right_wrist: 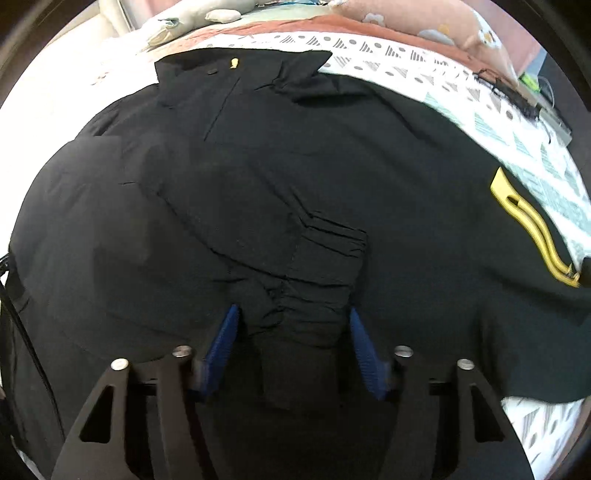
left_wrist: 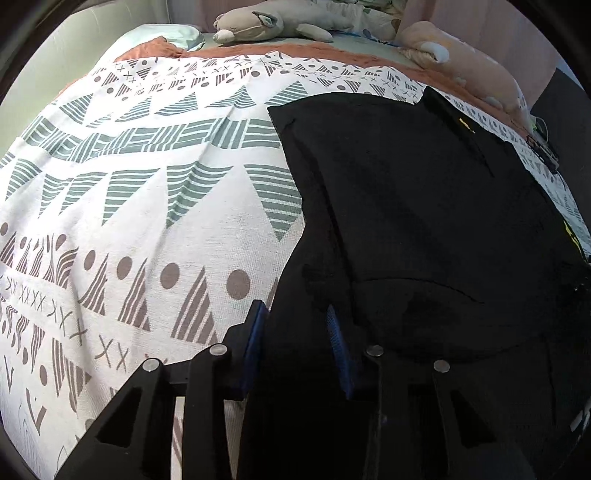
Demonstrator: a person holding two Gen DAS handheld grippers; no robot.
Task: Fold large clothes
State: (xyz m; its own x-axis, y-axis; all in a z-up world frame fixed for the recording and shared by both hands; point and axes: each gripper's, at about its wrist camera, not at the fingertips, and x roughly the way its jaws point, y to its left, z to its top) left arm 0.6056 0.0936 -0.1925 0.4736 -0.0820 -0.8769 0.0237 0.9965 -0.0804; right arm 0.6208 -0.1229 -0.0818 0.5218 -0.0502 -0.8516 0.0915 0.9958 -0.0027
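I am working over a bed (left_wrist: pixel 155 221) covered in a white blanket printed with grey and brown triangles and dots, with stuffed toys (left_wrist: pixel 273 22) lying along the top of the frame. The left view is giving me mostly that blanket, with the black jacket (left_wrist: pixel 424 221) filling only the right half and its straight edge running down the centre. The right view is showing me what the left does not: the jacket (right_wrist: pixel 258 184) spread across nearly the whole frame, its collar at upper centre with a small gold pin (right_wrist: pixel 233 63), a yellow stripe (right_wrist: pixel 528 229) at the right edge, and a gathered cuff (right_wrist: pixel 317 273) at lower centre.

My left gripper (left_wrist: pixel 295 325) is sitting at the jacket's left edge, blue fingers (left_wrist: pixel 255 332) parted with dark cloth between them. My right gripper (right_wrist: pixel 291 332) is pointing up the frame, spread wide on either side of the cuff, pads (right_wrist: pixel 221 339) not clamping it.
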